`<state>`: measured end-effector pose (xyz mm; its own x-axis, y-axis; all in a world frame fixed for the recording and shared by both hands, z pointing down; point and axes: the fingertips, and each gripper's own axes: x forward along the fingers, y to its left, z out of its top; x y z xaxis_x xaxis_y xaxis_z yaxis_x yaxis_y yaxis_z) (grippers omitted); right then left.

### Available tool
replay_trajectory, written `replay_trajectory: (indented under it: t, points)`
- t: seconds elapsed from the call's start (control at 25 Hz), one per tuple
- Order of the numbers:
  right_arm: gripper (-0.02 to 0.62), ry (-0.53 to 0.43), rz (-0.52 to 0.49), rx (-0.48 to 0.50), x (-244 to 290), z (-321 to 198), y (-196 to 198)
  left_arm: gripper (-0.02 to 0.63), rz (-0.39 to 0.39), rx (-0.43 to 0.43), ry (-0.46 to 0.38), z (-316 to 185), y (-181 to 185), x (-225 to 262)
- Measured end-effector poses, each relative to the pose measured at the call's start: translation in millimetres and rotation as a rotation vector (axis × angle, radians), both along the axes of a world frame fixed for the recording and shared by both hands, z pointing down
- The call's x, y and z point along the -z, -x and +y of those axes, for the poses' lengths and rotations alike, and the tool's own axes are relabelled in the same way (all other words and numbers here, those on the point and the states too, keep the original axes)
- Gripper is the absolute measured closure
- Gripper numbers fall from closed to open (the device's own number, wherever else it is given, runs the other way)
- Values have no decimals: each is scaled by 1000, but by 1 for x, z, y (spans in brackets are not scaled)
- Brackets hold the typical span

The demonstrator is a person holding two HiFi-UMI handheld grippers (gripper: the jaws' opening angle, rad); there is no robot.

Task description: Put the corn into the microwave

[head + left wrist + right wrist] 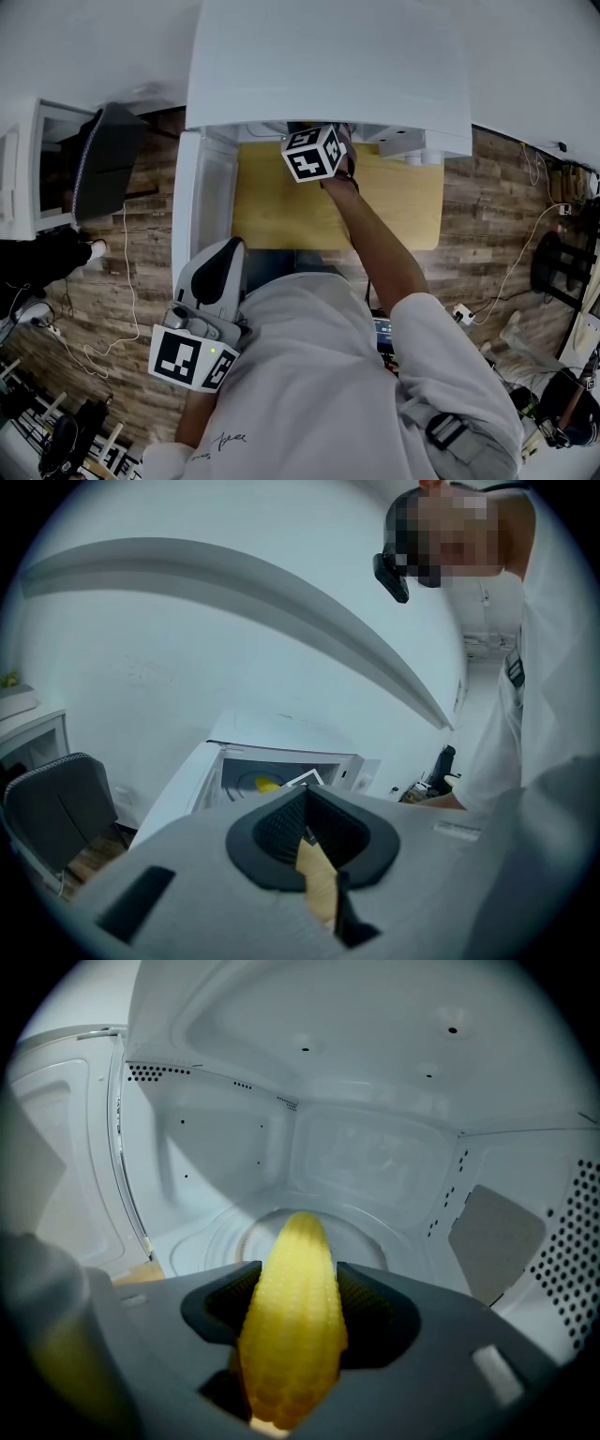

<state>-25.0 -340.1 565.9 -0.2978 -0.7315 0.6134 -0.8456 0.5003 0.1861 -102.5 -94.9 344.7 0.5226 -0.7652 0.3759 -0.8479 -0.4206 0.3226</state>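
Observation:
A yellow corn cob (pixel 292 1326) stands lengthwise between the jaws of my right gripper (pixel 298 1271), which is shut on it. Its tip points into the white microwave's cavity (pixel 366 1162), over the round turntable (pixel 234 1237). In the head view the right gripper (pixel 317 152) reaches under the microwave's top (pixel 328 66), so its jaws are hidden; the door (pixel 202 197) hangs open at the left. My left gripper (pixel 228 253) stays low by my body, shut and holding nothing. From the left gripper view (pixel 305 794) the corn (pixel 265 783) shows as a yellow spot inside the microwave.
The microwave stands on a light wooden table (pixel 394 206). A black chair (pixel 105 173) and a white cabinet (pixel 28 169) are at the left on the plank floor. Cables (pixel 127 281) trail over the floor on both sides.

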Motion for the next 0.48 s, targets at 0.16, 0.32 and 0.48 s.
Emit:
replay_trajectory:
  t: [0.16, 0.32, 0.48]
  points:
    - [331, -3, 0, 8, -1, 0, 0, 612, 1, -3, -1, 0, -1, -1]
    - [331, -8, -1, 5, 1, 1, 0, 612, 4, -4, -3, 1, -2, 1]
    - [331, -12, -1, 2, 1, 1, 0, 612, 6, -2, -4, 2, -1, 1]
